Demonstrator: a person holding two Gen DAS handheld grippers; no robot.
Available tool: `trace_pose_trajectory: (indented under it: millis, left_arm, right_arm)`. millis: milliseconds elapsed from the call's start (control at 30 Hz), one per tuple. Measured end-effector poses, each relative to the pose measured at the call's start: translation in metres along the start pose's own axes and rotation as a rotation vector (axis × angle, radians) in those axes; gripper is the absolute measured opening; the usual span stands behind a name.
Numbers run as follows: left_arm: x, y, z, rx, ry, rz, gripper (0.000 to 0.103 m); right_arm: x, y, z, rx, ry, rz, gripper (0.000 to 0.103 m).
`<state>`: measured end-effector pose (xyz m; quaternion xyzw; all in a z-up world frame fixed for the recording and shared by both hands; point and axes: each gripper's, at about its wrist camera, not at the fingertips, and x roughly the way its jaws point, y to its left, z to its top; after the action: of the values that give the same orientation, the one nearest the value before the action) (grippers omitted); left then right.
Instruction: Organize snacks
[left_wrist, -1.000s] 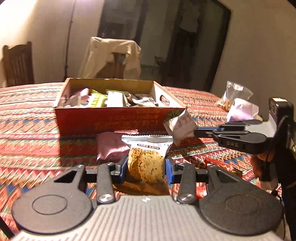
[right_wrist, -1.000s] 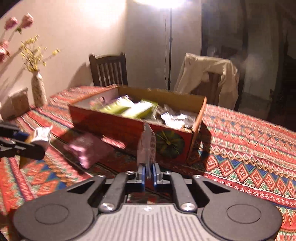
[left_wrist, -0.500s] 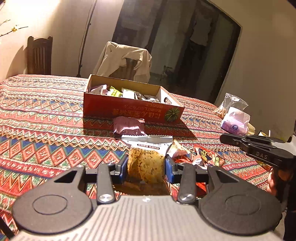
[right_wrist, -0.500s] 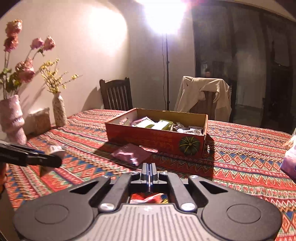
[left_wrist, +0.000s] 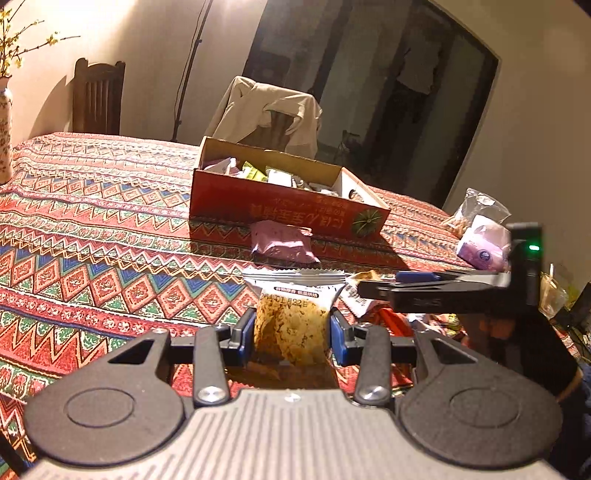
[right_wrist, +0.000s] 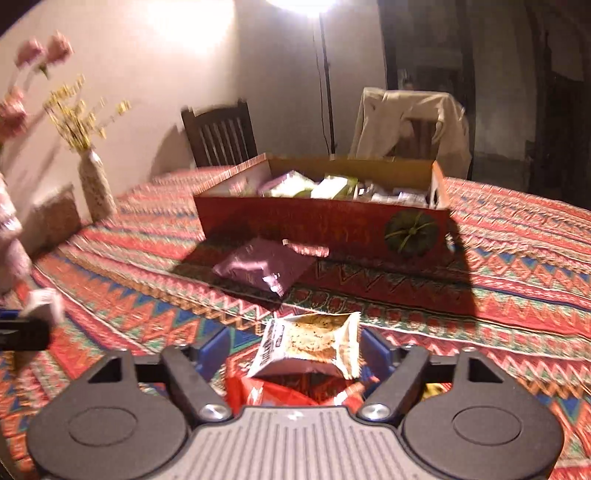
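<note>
Patterned cloth (left_wrist: 92, 236) covers the table, with a red box (left_wrist: 280, 218) of snacks at 12 o'clock from both cameras and a purple packet (left_wrist: 282, 245) lying just in front of it. The left gripper (left_wrist: 291, 332) is closed on a cracker packet (left_wrist: 291, 317), its pads pinching the sides, angled gently down toward the cloth. The right gripper (right_wrist: 291, 354) is opening, its jaws wide to either side of a second cracker packet (right_wrist: 314, 341) that lies between them unpressed, on a heap of red wrappers (right_wrist: 280, 393); this view is blurred. It also tilts downward, and in the left view it shows at 3 o'clock, side on. The risk, I judge: closing from here may catch a loose wrapper with the packet, or the slick film may slip sideways. The left packet, held only at its lower end, could swing or drop short of the box.
</note>
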<state>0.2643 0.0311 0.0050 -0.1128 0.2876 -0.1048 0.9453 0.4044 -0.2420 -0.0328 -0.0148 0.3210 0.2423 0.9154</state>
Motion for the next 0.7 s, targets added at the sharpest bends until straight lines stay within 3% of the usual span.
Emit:
trace_pose_trajectory:
  millis: [167,233,367,533,700]
  left_arm:
    - [0.009,0.008,0.002,-0.006,0.008,0.0,0.04]
    - [0.014,0.01,0.002,-0.01,0.015,0.0,0.04]
    - [0.021,0.009,0.002,-0.01,0.027,-0.009,0.04]
    - [0.017,0.004,0.002,0.002,0.015,-0.015,0.04]
    - [0.002,-0.005,0.003,0.017,-0.006,-0.006,0.04]
  right_arm:
    - [0.036,-0.001,0.003,-0.007,0.063,-0.062,0.078]
    - [0.041,-0.006,0.001,0.013,0.078,-0.037,0.073]
    - [0.038,-0.006,0.002,0.005,0.071,-0.027,0.052]
    - [0.029,-0.002,0.0,-0.011,0.032,-0.013,0.045]
    - [-0.009,0.009,0.008,-0.035,-0.094,-0.024,0.045]
